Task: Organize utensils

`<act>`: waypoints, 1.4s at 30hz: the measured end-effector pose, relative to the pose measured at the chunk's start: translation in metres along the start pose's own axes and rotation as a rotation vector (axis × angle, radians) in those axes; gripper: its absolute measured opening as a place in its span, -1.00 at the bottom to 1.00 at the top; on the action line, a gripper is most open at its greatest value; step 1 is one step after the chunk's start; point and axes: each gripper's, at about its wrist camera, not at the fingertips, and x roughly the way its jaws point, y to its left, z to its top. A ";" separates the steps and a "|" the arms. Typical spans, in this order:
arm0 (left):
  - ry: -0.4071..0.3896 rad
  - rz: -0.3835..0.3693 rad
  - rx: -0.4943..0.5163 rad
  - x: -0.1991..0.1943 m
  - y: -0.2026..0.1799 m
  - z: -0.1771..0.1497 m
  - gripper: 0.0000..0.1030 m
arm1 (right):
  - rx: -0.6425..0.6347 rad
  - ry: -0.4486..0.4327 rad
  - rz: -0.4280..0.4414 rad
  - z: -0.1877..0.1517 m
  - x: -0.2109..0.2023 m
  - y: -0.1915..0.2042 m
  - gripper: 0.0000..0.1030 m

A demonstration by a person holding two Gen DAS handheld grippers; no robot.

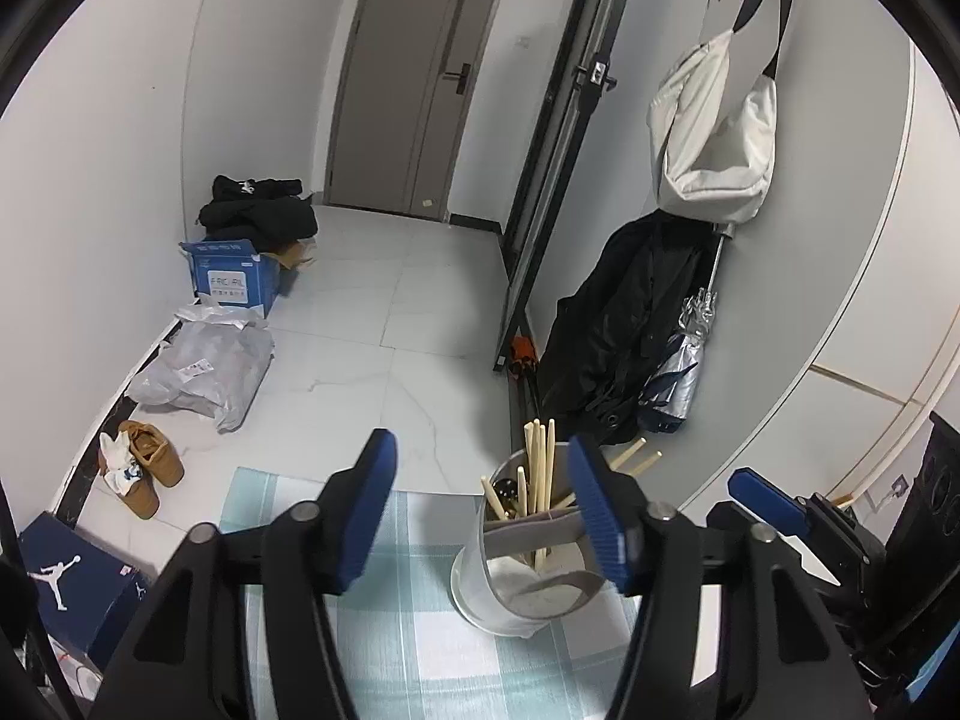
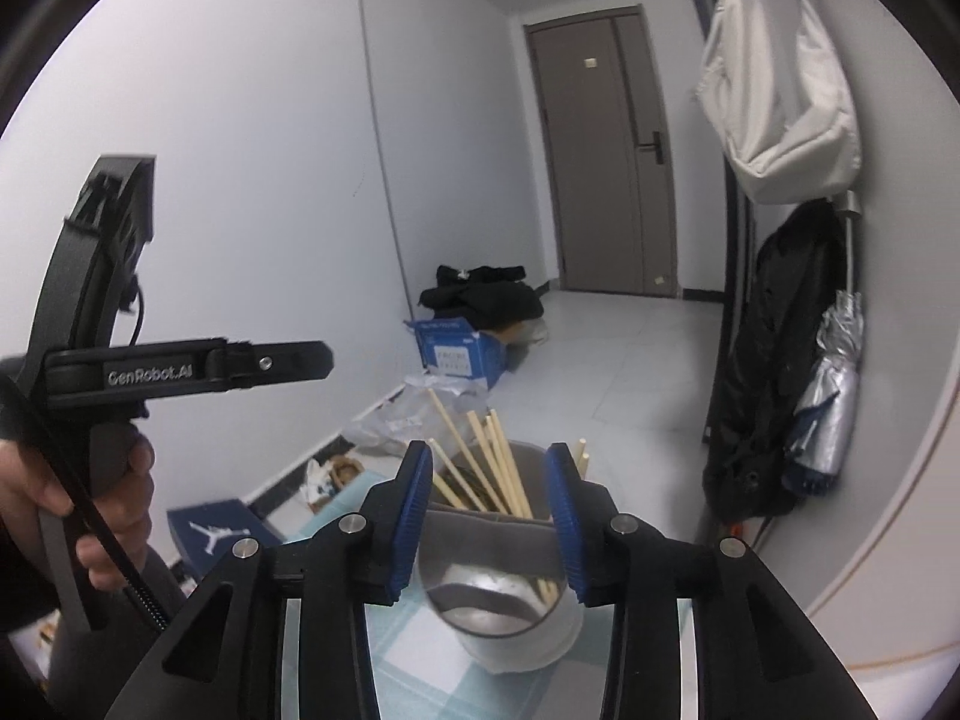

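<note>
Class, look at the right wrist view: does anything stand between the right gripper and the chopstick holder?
Nothing visible does. The right gripper is open, and the holder with its chopsticks sits directly ahead between its fingers.

Setting: home entryway or hallway. Evidence: grey entrance door with handle lock at the far end; white tiled floor; tan shoes and shoe box along the wall; white bag, black coat and folded umbrella hanging at right.
</note>
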 end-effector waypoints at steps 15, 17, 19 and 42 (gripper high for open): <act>-0.201 0.070 -0.011 -0.044 0.008 -0.019 0.97 | 0.014 -0.110 -0.099 -0.014 -0.055 0.030 0.39; -0.231 0.073 -0.013 -0.050 0.011 -0.023 0.97 | 0.009 -0.127 -0.107 -0.016 -0.060 0.034 0.48; -0.248 0.068 -0.008 -0.053 0.012 -0.028 0.97 | -0.002 -0.145 -0.113 -0.019 -0.065 0.038 0.58; -0.290 0.099 -0.006 -0.060 0.032 -0.082 0.97 | -0.008 -0.236 -0.139 -0.073 -0.088 0.068 1.00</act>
